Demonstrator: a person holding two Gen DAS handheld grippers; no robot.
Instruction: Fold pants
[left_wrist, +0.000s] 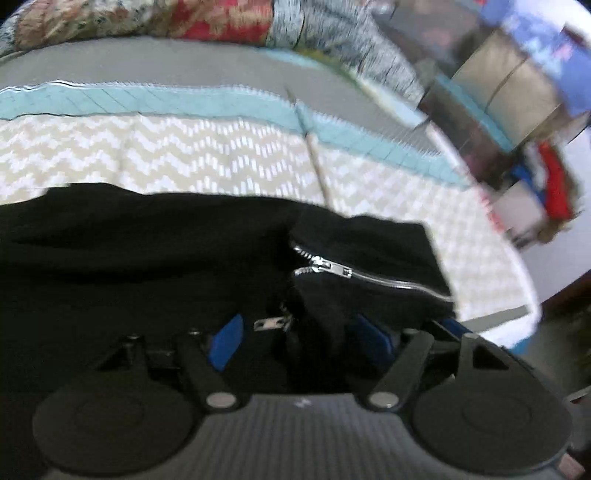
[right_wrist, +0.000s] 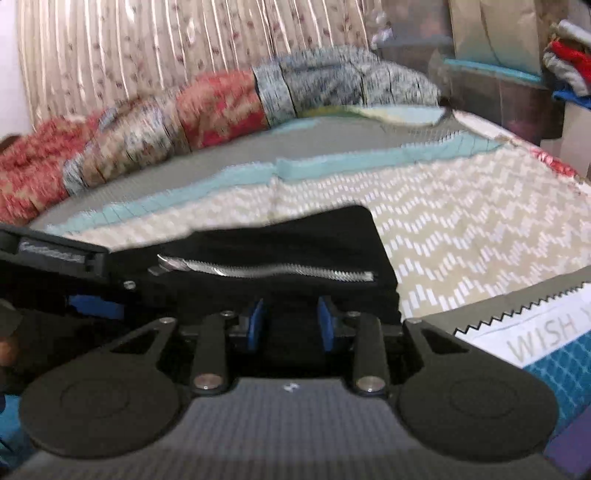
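Chevron bedspread (left_wrist: 184, 158), black pants (left_wrist: 147, 258) bunched, silver zipper (left_wrist: 332, 267) exposed

A zigzag-patterned bedspread (right_wrist: 461, 221) lies before rolled floral blankets (right_wrist: 218, 107) and curtains (right_wrist: 184, 40).

Black pants (left_wrist: 147, 266) run off the left edge; shelf clutter (left_wrist: 546, 184) is blurred beyond telling.

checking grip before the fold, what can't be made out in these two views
- Left wrist view: whether the left gripper really pinches the black pants; dark cloth bunches between the blue fingers.
- Right wrist view: the right gripper has the same problem, black on black.
- Both views: the pants' legs are cut off below by the grippers.
- Right wrist view: motion blur smears the zipper.
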